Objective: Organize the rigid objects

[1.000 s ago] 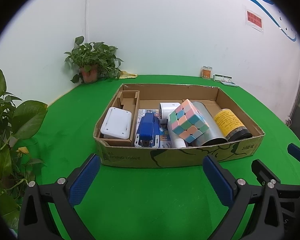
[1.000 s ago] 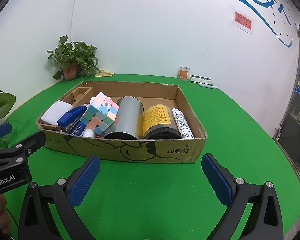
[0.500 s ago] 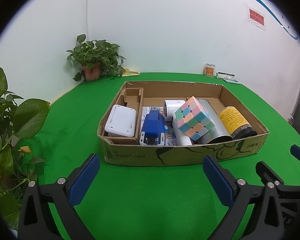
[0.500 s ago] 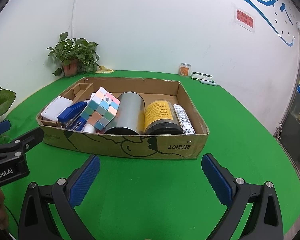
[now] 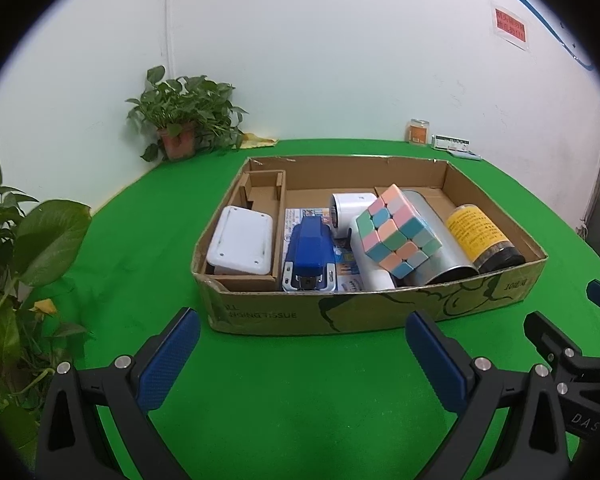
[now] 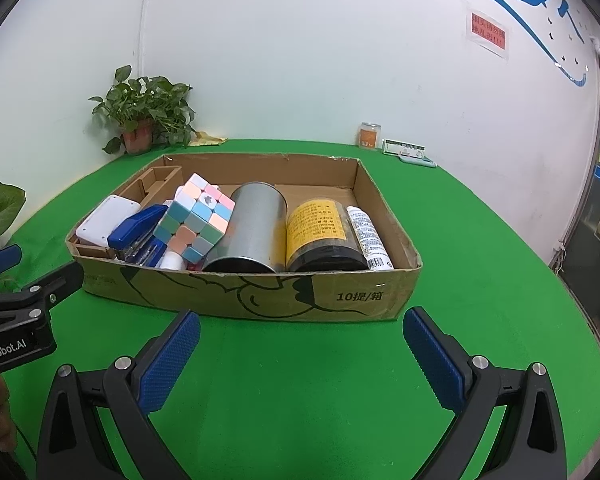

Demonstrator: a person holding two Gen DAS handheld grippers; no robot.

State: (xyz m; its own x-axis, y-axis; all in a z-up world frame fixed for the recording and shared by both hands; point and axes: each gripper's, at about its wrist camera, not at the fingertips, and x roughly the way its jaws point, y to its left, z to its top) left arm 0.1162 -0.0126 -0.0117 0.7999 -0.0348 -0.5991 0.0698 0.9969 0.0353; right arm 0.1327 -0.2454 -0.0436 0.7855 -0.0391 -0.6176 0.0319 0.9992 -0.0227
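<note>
A shallow cardboard box [image 5: 340, 314] [image 6: 260, 296] sits on the green table. It holds a white case [image 5: 240, 240], a blue stapler [image 5: 310, 250] [image 6: 138, 226], a white roll [image 5: 352, 208], a pastel cube [image 5: 398, 234] [image 6: 198, 218] leaning on a silver can [image 5: 440, 236] [image 6: 254, 230], a yellow-labelled dark jar [image 5: 480, 238] [image 6: 318, 236] and a white tube [image 6: 368, 238]. My left gripper [image 5: 300, 356] and right gripper [image 6: 300, 354] are both open and empty, hovering over the table in front of the box.
A potted plant [image 5: 180, 124] stands at the back left by the wall, and leafy plants [image 5: 16, 264] crowd the left edge. A small orange jar [image 5: 418, 131] and flat boxes [image 5: 454, 145] sit at the back right. The other gripper [image 6: 16, 308] shows at left.
Both grippers have drawn back a little from the box and drifted slightly left, staying open. Nothing in the box has moved.
</note>
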